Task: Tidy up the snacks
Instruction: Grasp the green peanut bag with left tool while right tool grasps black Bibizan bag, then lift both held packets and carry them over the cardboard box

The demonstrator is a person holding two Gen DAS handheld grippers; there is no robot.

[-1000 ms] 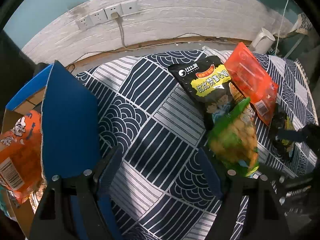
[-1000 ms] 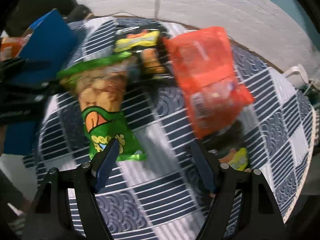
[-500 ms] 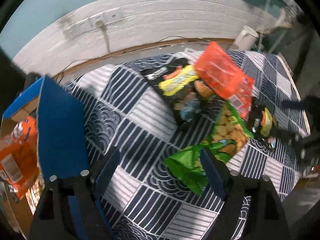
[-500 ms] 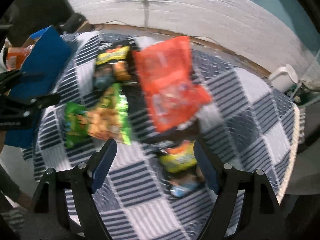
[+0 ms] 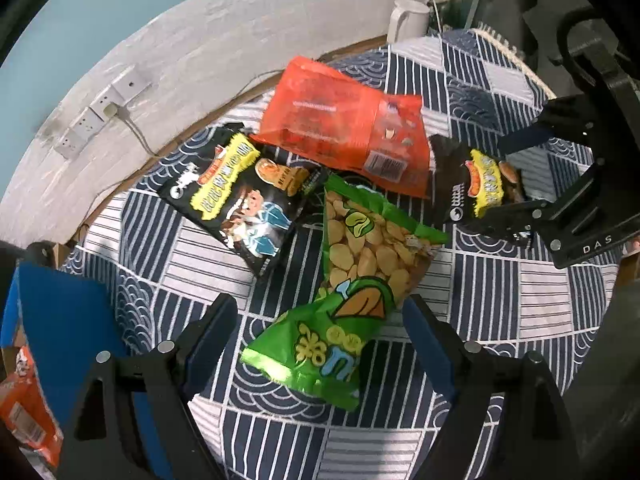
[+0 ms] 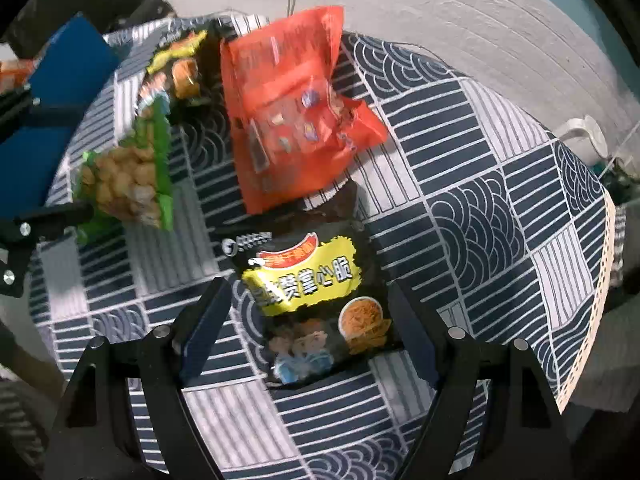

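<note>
A second ago our left claw [image 5: 320,332] looked down at bare cloth with the green bag off to its right; now the green bag [image 5: 352,280] lies right between its two blue pads, and the view has swung so the blue box [image 5: 60,320] sits smaller at the left edge. The pads stand wide apart and do not press on the bag. Our right claw [image 6: 308,332] had the green bag at its left pad and the orange bag ahead; now a small black bag [image 6: 316,300] with a yellow label lies between its pads. Its pads are also wide apart and we see no squeeze on the bag. Both claws stand a bit wider than a second ago. The green bag is shiny, with a clear window full of pale yellow nuts and a green bottom end with cartoon letters; it lies flat on the desk [image 5: 540,300], which wears a dark blue and white cloth. Its top end touches the big orange bag [image 5: 344,128]. A bigger black bag [image 5: 240,196] with a yellow label lies just left of the green one. In the left view the right claw [image 5: 516,176] hangs over the small black bag. A white cup [image 5: 408,20] stands near the wall.
</note>
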